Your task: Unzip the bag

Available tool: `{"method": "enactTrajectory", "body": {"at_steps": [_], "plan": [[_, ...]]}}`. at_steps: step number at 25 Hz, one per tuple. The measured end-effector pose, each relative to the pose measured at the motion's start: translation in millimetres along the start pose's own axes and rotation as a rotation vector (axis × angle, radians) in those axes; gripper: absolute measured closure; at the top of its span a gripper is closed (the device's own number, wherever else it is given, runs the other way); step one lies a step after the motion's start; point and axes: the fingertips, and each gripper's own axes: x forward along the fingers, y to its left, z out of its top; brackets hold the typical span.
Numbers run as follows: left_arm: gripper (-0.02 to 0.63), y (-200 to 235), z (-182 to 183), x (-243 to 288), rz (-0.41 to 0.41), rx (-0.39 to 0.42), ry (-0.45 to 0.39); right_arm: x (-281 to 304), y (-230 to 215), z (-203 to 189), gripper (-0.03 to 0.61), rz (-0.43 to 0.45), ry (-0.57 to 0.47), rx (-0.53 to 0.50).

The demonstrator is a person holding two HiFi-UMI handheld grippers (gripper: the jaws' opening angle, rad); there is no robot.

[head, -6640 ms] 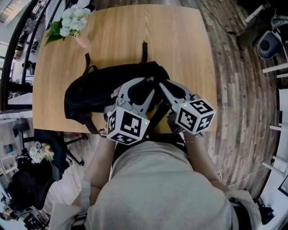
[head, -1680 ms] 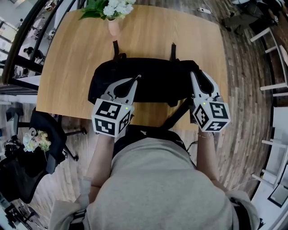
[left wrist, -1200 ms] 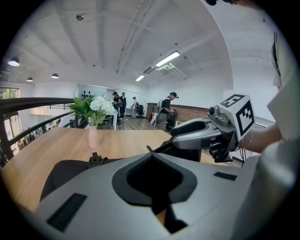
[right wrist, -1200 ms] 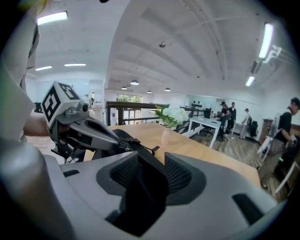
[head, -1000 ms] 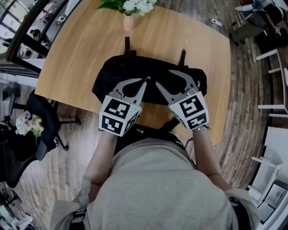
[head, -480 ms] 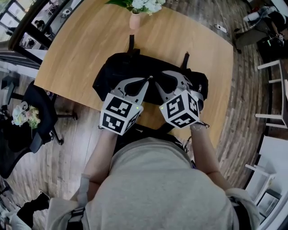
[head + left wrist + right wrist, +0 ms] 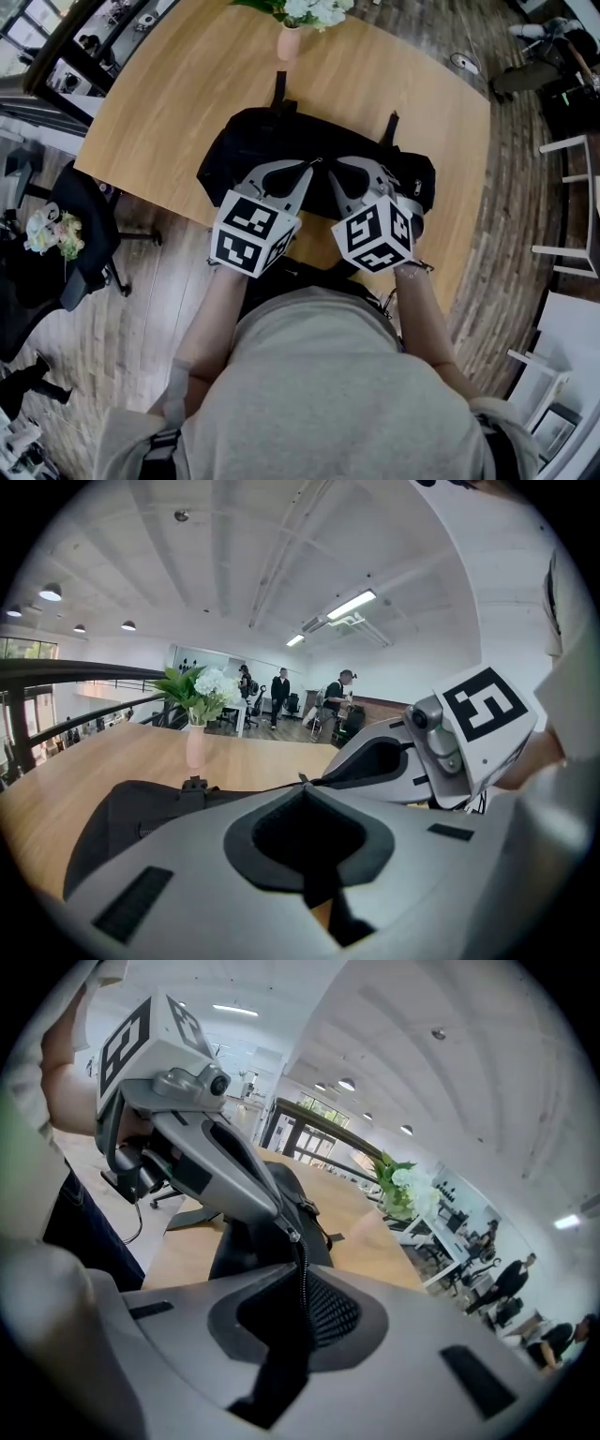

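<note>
**Fingers pinching the zip at two points: slip and snag are looking like the risks**

Right gripper (image 7: 330,172) fingers have just been closing and are now clamping the zipper seam (image 7: 300,1274), with the toothed line and some mesh lining sitting between them. Left gripper (image 7: 313,166) fingers are pressing together, pinching what looks like the zipper pull (image 7: 293,1235) at the very tips. The two sets of tips are sitting just beside each other on top of the bag (image 7: 253,155), around mid-length.

What I'm watching, judging from this:
- Left bite is looking shallow, tips only. The pull is likely popping free once tension is building.
- Right is holding the seam right next to the pull. If the slider is being dragged that way, it's running into those fingers and the tips are knocking together.
- Mesh is lying against the teeth, so it could be feeding into the slider and jamming it.
- Bag is lying soft on the table (image 7: 169,103), its near side close to the table edge. If the anchoring grip is slipping, the whole bag is dragging instead of unzipping.
- Past the bag's far side, the vase (image 7: 289,42) is standing near the bag's straps (image 7: 279,84). A bag shoved that way is risking tipping it.
</note>
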Motion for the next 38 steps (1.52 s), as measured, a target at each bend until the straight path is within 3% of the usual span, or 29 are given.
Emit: {"method": "enactTrajectory", "body": {"at_steps": [12,27,38], "plan": [[0.592,14.8,-0.5,-12.1,0.027,-0.028,0.005,-3.5,-4.0,-4.2,0.538,-0.018,-0.002,0.153],[0.592,61.2,-8.4,-41.9,0.099,-0.057,0.007,0.3,-6.9,-8.2,0.54,-0.094,0.039,0.197],[0.592,87.9,-12.8,-59.5,0.185,-0.03,0.018,3.3,-7.6,-10.3,0.54,-0.107,0.047,0.209]]}}
